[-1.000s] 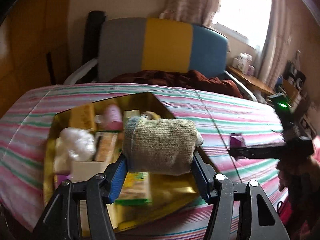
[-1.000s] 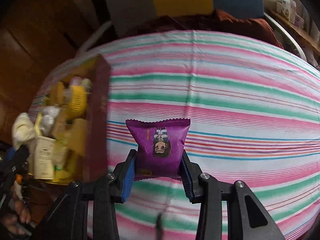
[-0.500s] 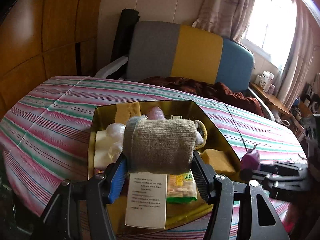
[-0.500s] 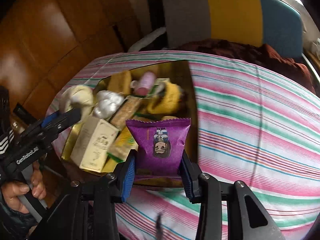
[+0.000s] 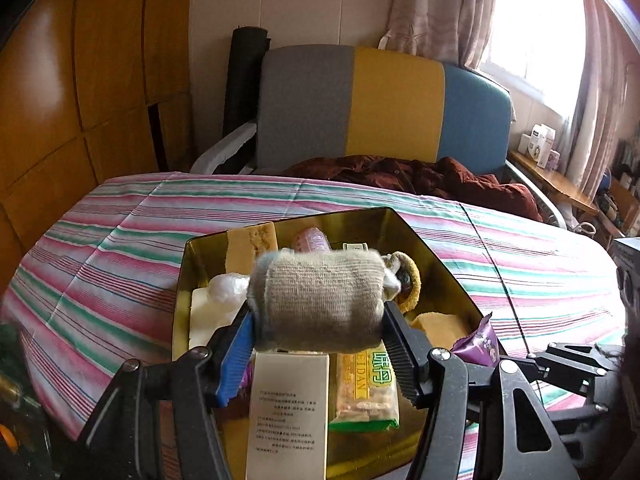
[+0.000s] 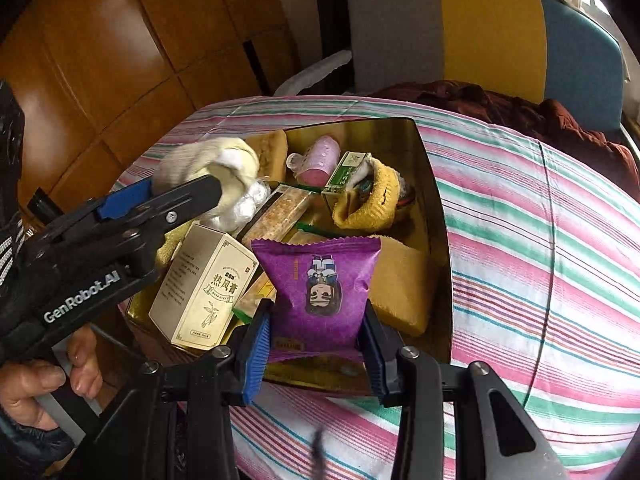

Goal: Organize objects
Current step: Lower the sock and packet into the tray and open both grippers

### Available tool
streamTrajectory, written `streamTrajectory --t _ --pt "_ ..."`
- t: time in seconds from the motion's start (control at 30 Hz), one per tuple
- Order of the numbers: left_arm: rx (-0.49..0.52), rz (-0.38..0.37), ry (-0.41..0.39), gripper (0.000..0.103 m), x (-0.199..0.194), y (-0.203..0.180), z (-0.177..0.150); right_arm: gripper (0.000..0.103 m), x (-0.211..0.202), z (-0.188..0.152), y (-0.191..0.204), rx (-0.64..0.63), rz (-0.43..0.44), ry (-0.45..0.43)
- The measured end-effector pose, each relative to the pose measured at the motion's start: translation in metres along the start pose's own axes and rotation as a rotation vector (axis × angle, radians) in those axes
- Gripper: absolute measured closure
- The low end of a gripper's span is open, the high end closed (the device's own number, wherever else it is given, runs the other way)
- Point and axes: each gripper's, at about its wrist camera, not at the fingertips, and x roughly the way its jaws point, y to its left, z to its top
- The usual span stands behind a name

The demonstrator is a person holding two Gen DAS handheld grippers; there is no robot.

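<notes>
My left gripper (image 5: 318, 322) is shut on a rolled grey-beige sock (image 5: 320, 300) and holds it above the gold tin box (image 5: 452, 280). The sock also shows in the right wrist view (image 6: 208, 164). My right gripper (image 6: 316, 336) is shut on a purple snack packet (image 6: 320, 284), held over the near right part of the box (image 6: 436, 216); the packet's corner shows in the left wrist view (image 5: 480, 340). The box holds a cream carton (image 6: 208, 284), a yellow sock (image 6: 372, 196), a pink bottle (image 6: 320, 160) and snack bars.
The box stands on a bed with a pink, green and white striped sheet (image 5: 120, 248). A dark red blanket (image 5: 420, 176) and a grey, yellow and blue headboard (image 5: 380, 104) lie behind. Wooden wardrobe (image 5: 80, 80) on the left.
Both grippers have moved in over the gold box with their loads. The right gripper swung left from the bare sheet; the purple packet now hangs over the box's near right part.
</notes>
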Motion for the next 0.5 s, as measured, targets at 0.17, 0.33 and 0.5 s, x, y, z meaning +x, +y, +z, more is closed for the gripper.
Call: streamTrajectory --t 0.17,0.33,0.5 --pt "0.002 -0.004 0.013 0.041 0.01 -0.003 0.005 0.062 0.006 0.002 0.0 -0.01 -0.021 -0.003" --pt "0.0 -0.022 0.023 0.041 0.019 -0.01 0.01 0.061 0.01 0.006 -0.003 -0.01 -0.041 -0.01" --pt "-0.021 -0.045 0.046 0.041 0.032 -0.012 0.016 0.06 0.014 0.009 -0.006 -0.009 -0.055 -0.016"
